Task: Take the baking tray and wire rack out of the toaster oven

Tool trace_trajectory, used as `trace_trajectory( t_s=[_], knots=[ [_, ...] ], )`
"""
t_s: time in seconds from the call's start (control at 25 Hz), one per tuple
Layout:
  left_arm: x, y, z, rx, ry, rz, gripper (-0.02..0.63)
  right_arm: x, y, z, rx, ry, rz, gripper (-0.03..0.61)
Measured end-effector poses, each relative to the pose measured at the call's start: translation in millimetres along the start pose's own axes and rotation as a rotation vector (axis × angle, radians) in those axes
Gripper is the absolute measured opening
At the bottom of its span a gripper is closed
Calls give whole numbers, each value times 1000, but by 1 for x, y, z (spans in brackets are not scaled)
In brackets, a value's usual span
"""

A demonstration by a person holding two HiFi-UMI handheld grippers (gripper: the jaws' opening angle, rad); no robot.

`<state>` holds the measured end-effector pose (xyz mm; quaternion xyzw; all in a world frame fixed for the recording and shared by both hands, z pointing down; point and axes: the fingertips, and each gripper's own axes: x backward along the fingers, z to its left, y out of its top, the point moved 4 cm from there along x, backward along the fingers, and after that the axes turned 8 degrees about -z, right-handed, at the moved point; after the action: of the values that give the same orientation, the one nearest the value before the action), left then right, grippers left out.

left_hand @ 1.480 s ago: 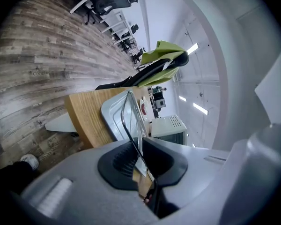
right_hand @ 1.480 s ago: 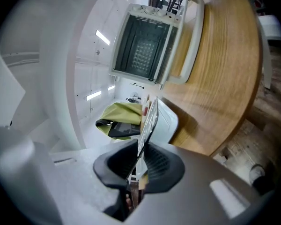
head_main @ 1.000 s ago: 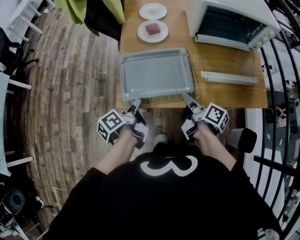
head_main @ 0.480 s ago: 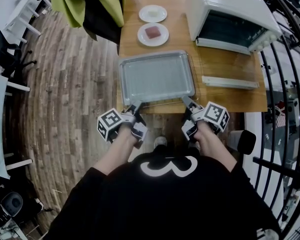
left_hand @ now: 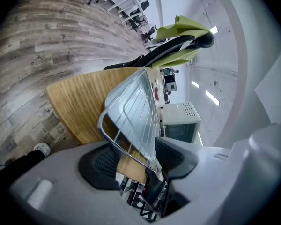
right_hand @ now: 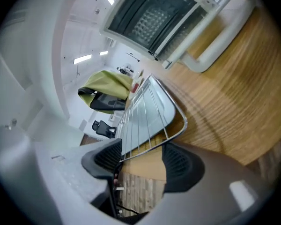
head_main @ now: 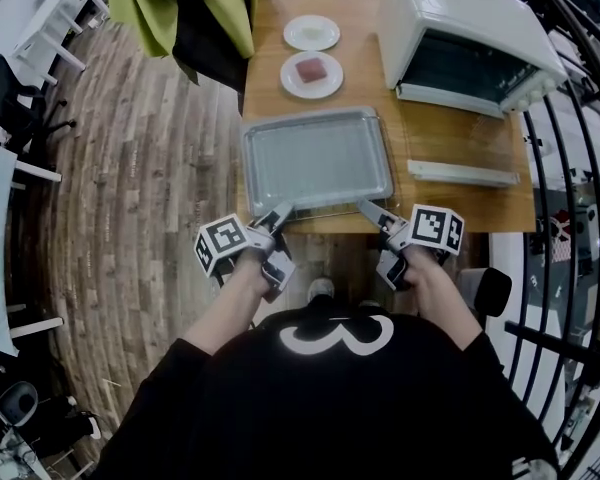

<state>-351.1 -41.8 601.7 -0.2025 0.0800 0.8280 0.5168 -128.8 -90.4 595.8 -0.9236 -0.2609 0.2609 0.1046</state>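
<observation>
On the table (head_main: 460,203), the baking tray (head_main: 315,158) and wire rack (left_hand: 131,121) lie together.
The toaster oven (head_main: 470,38) is cut off at top; from above the rack barely shows. The left gripper (head_main: 280,216) and right gripper (head_main: 370,211), clamped earlier, have just opened wide, the rack's near edge loose between their jaws.

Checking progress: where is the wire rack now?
Head view, centre: wire rack stacked with the baking tray at the table's near edge, left of the toaster oven.
</observation>
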Motion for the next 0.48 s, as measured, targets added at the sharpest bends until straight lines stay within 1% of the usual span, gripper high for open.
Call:
trace_trajectory(
  t_s=[0.12, 0.2, 0.32, 0.4, 0.48],
  knots=[
    [4, -7, -2, -60, -7, 64, 239, 0, -3, 0, 73, -5, 64, 262],
    [8, -13, -5, -135, -11, 123, 245, 1, -5, 4, 166, -9, 133, 262],
    [13, -21, -10, -296, -9, 219, 255, 2, -9, 10, 361, -26, 267, 265],
    [14, -25, -11, -427, 4, 278, 253, 3, -12, 11, 491, -45, 348, 265],
    [17, -30, -10, -569, 38, 328, 252, 6, -14, 12, 587, -54, 413, 265]
  ],
)
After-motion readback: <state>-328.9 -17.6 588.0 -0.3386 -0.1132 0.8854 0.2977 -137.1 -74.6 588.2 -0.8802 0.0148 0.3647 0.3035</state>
